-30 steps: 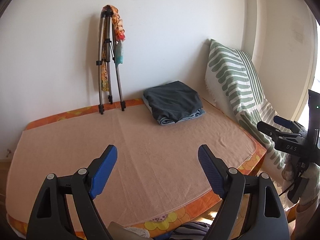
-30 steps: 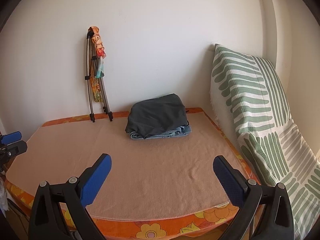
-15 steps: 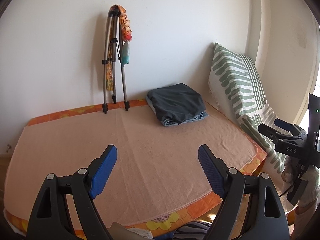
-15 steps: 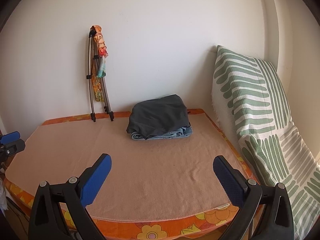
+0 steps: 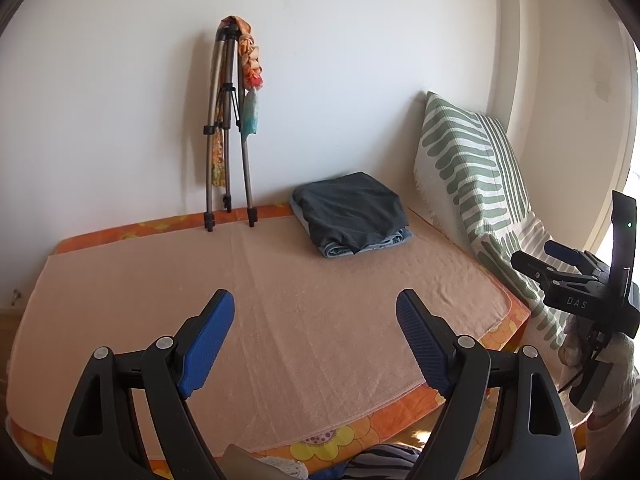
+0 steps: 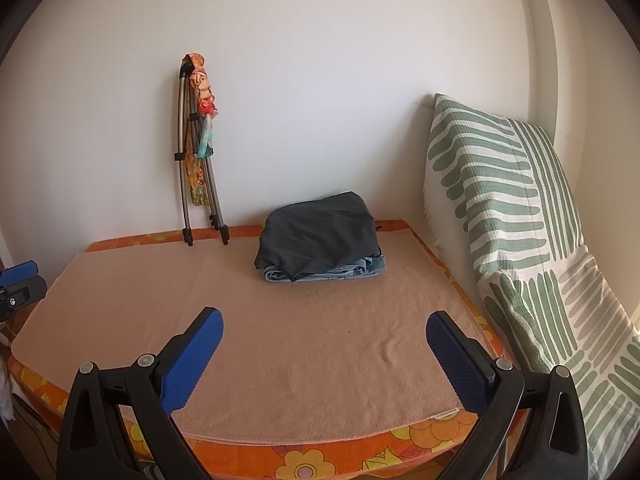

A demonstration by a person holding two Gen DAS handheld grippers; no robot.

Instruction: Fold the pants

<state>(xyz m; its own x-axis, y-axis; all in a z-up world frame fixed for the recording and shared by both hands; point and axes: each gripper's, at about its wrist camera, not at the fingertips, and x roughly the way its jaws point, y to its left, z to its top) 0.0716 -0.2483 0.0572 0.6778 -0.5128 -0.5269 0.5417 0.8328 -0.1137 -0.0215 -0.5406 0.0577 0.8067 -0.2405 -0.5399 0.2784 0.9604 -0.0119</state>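
Since a second ago only the left view has drifted slightly. Both hand-held grippers, left (image 5: pixel 315 342) and right (image 6: pixel 324 354), gape empty over the towel-covered bed (image 6: pixel 280 344). Folded pants (image 6: pixel 320 236) sit stacked near the wall; folding looks finished.

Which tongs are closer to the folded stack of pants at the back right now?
Right, slightly. The right tongs face the folded stack of pants almost straight ahead. The left tongs hover farther left, with the stack up and to their right. Both are open, clear of it.
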